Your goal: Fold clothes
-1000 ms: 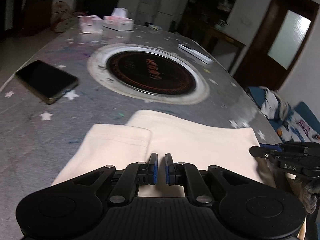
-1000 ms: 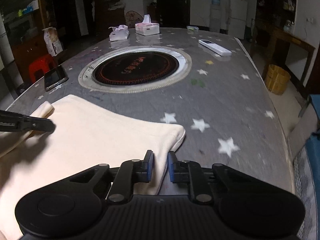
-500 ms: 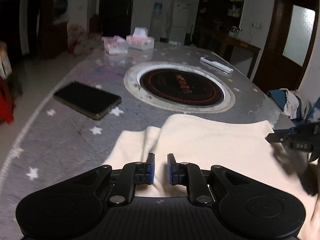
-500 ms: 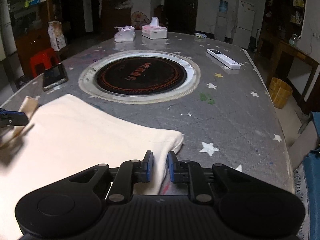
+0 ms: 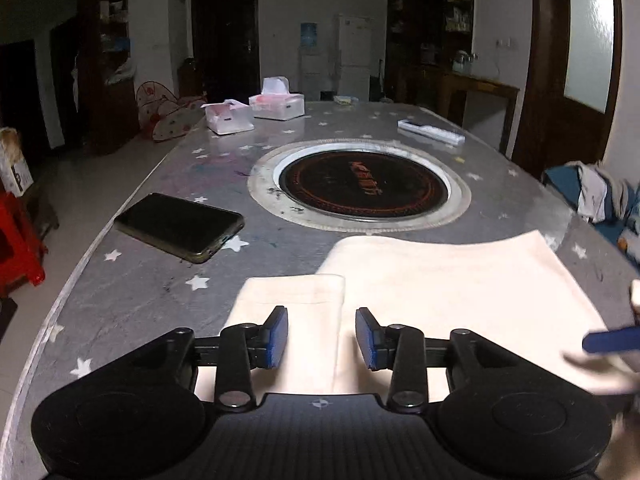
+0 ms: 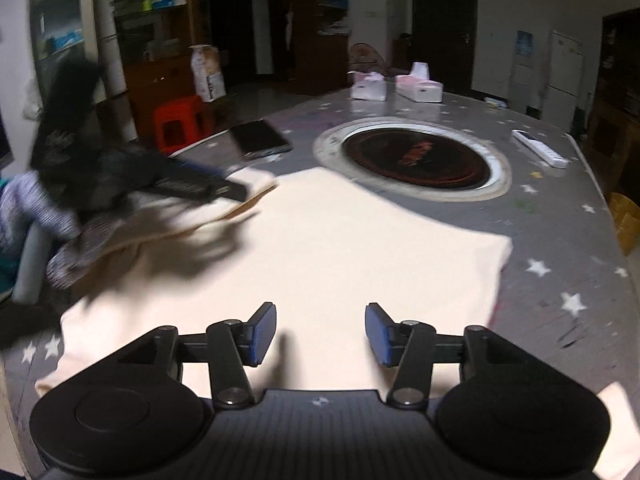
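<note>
A cream garment (image 5: pixel 448 280) lies flat on the grey star-patterned table (image 5: pixel 120 300), with a folded flap (image 5: pixel 292 300) along its left side. My left gripper (image 5: pixel 322 338) hovers over that flap's edge; its jaws are opening and the pads press on nothing. In the right wrist view the same garment (image 6: pixel 340 240) spreads under my right gripper (image 6: pixel 320 334), whose jaws are also opening with only flat cloth beneath. A blue finger (image 5: pixel 608 340) of the right gripper shows blurred at the left view's right edge.
A dark phone (image 5: pixel 180 226) lies left of the garment. A round inset hob (image 5: pixel 364 184) sits mid-table, with tissue boxes (image 5: pixel 276 104) and a white remote (image 5: pixel 432 132) beyond. A red stool (image 6: pixel 180 120) stands off the left edge, and piled clothes (image 5: pixel 592 192) lie to the right.
Both grippers went from shut on the cloth's edge to open, letting it go. The right gripper swung left over the middle of the garment; the folded flap now lies flat.
</note>
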`<state>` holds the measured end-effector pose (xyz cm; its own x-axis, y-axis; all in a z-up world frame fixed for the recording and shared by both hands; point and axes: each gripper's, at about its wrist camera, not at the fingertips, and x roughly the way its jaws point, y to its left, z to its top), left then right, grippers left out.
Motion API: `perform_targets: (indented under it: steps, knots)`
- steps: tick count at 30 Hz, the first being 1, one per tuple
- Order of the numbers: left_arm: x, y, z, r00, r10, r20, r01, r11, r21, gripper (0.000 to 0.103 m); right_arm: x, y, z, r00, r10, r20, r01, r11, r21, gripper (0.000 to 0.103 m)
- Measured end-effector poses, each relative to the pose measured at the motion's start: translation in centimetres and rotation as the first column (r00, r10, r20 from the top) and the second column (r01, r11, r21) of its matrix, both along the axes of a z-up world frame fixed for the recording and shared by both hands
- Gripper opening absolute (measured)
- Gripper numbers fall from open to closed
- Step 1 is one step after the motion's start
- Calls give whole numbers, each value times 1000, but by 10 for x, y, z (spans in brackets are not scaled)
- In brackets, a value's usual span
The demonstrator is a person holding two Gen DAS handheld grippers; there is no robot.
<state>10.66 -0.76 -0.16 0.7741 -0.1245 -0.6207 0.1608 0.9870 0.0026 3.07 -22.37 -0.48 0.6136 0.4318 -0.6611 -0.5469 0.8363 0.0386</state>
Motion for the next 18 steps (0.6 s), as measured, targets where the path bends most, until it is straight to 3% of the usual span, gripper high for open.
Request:
perform_targets:
  steps: [4, 8, 12, 18]
  knots:
    - [13, -1, -9, 999, 20, -49, -20, 1000, 0, 38, -4, 6, -15, 999, -33, -25, 33, 999, 22, 62]
    - [16, 7, -13, 998, 31, -50, -31, 999, -11, 12, -13, 11, -22, 999, -47, -1, 47, 998, 28, 82]
    - [10, 25, -5, 998, 47, -39, -51, 995, -90, 5, -20, 19, -30, 999, -31, 33, 31, 999, 8, 103]
    - [-16, 69, 20, 992, 124, 25, -116, 967, -229, 3, -21, 22, -32, 999, -25, 36, 25, 1000, -9, 103]
